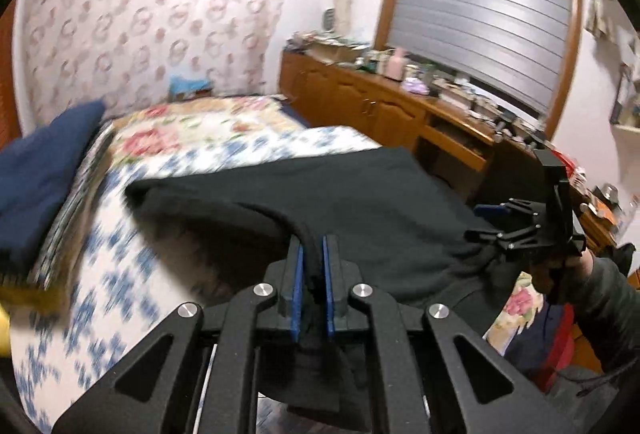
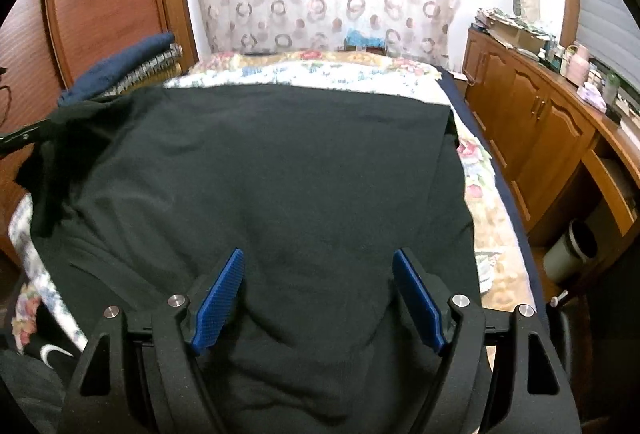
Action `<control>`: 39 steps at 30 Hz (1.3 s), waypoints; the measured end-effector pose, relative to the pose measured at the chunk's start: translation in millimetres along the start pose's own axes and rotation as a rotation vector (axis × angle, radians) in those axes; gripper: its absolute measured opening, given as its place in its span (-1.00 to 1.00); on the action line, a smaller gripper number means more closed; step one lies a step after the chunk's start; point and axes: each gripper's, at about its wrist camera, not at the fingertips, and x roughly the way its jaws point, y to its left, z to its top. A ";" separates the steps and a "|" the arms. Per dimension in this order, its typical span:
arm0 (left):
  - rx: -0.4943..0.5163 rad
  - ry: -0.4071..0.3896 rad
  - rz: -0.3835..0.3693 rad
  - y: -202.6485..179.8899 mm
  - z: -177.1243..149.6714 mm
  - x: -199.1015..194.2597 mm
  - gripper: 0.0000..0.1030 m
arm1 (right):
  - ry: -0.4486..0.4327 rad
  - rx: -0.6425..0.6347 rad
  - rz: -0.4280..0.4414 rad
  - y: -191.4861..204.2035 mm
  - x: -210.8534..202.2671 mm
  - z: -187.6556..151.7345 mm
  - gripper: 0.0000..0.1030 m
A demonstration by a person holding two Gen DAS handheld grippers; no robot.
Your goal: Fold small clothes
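Note:
A black garment (image 2: 280,170) lies spread over the bed, its far hem straight across the quilt. My left gripper (image 1: 313,258) is shut on a thick edge of the black garment (image 1: 320,194) and lifts that edge above the bed. My right gripper (image 2: 318,274) is open, its blue pads (image 2: 218,300) wide apart just above the near part of the garment. The right gripper also shows at the right of the left wrist view (image 1: 516,230), held by a hand. The left gripper's tip shows at the left edge of the right wrist view (image 2: 24,138), with cloth bunched at it.
The bed has a blue-and-white quilt (image 1: 120,274) and a floral cover (image 2: 476,194). A folded navy stack (image 1: 36,170) sits at the bed's left. A wooden cabinet (image 2: 532,122) with clutter on top runs along the right. A grey bin (image 2: 568,250) stands on the floor.

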 end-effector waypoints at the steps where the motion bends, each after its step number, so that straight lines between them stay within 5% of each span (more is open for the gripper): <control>1: 0.012 -0.007 -0.017 -6.7 8.1 3.6 -0.82 | -0.016 0.007 0.003 -1.3 -6.8 0.2 0.52; 15: 0.148 0.012 -0.182 -99.2 78.6 56.0 -0.82 | -0.124 0.057 0.002 -18.1 -53.1 -22.2 0.52; 23: 0.180 0.018 -0.243 -136.8 89.3 63.9 -0.81 | -0.146 0.094 0.009 -22.9 -57.5 -33.0 0.52; 25: 0.151 0.072 -0.272 -131.5 85.9 75.5 -0.65 | -0.141 0.100 0.014 -23.5 -55.0 -36.0 0.52; 28: 0.134 0.097 -0.237 -122.1 79.7 79.6 -0.16 | -0.128 0.103 0.019 -21.8 -52.7 -31.4 0.53; 39: 0.068 0.135 -0.051 -56.0 31.6 67.1 0.01 | -0.033 0.016 0.060 4.6 -5.2 -4.9 0.52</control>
